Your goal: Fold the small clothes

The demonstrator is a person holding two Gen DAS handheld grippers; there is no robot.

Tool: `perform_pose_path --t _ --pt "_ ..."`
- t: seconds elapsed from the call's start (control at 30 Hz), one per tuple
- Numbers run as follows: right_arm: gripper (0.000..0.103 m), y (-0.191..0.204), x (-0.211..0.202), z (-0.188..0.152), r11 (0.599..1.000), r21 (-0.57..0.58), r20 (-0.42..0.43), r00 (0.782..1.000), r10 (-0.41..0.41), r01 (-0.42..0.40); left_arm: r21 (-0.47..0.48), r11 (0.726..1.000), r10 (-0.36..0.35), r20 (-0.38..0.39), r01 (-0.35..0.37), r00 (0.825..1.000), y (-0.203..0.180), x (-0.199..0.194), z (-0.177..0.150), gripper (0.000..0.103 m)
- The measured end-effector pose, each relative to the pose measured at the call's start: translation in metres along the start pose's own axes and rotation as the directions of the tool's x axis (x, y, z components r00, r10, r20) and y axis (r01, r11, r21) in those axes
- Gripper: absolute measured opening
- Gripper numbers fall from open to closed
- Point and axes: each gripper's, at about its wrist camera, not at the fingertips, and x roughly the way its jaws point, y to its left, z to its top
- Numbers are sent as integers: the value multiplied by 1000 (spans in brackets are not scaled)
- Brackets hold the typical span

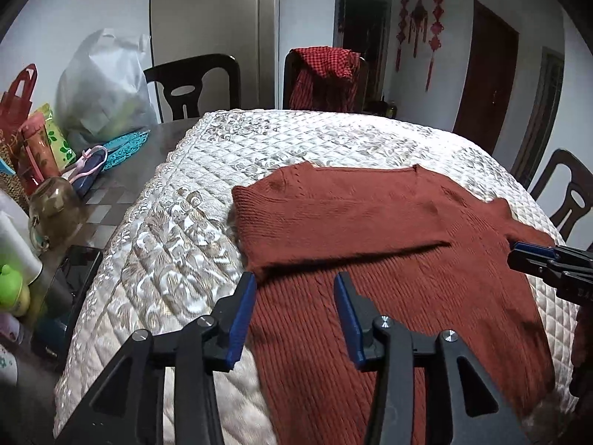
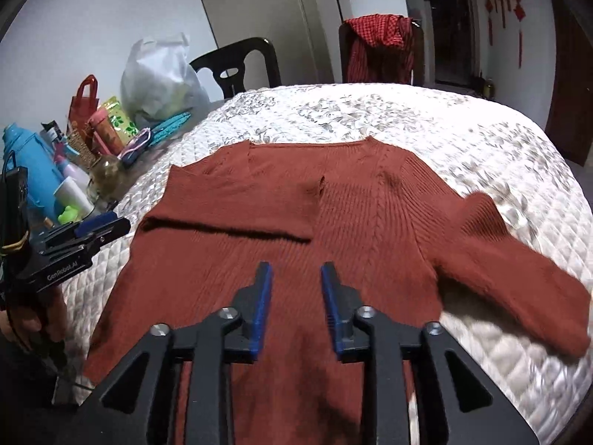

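So the rust-red knit sweater [image 2: 333, 230] is lying flat on a white quilted cover [image 2: 481, 141] that's spread over the table, neckline pointing away from both cameras. One sleeve is folded in across the chest, making a neat band that ends about mid-body, while the other sleeve [image 2: 519, 289] sticks out to the side over the quilt, angled down toward the table's near edge. The left gripper [image 1: 294, 285] hovers over the lower ribbed part of the sweater near its edge, just short of the folded sleeve, and its blue fingers [image 1: 241, 319] stand partly apart with nothing between them, just knit showing through the gap. Same deal with the right gripper [image 2: 296, 274]: it hangs over the middle of the sweater body, blue pads separated by a moderate gap, not pinching any fabric as far as I can see. In the right wrist view you can spot the left gripper off at the left with a hand [image 2: 33, 319] wrapped around its handle, and in the left wrist view the tip of the right one pokes in from the right edge. Off the quilt, the bare end of the table is packed with stuff: a white plastic bag [image 1: 103, 85], a red gift bag [image 2: 83, 104], a blue bottle [image 2: 31, 170], a glass jar [image 1: 55, 207]. Dark chairs sit behind the table, one with a red checked garment [image 1: 326, 70] draped over its back.
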Motion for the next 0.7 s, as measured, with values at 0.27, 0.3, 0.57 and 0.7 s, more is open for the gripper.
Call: perform_pose_path --t 0.27,0.3,0.57,0.7 --pt "40 1 -17 -24 1000 11 -4 1000 -14 14 4 999 -33 -20 33 999 -16 -8 -19 49" --pt "40 1 -18 -26 1000 16 -2 1000 -11 11 4 999 -35 -23 35 999 -17 -9 -21 49" --pt "40 0 -24 -35 1000 26 -2 1000 -15 15 19 999 -49 -30 50 998 -29 -11 -27 49" --pt "40 0 -23 -36 999 28 -6 1000 -16 17 26 998 -54 -33 55 998 -33 -9 -26 49"
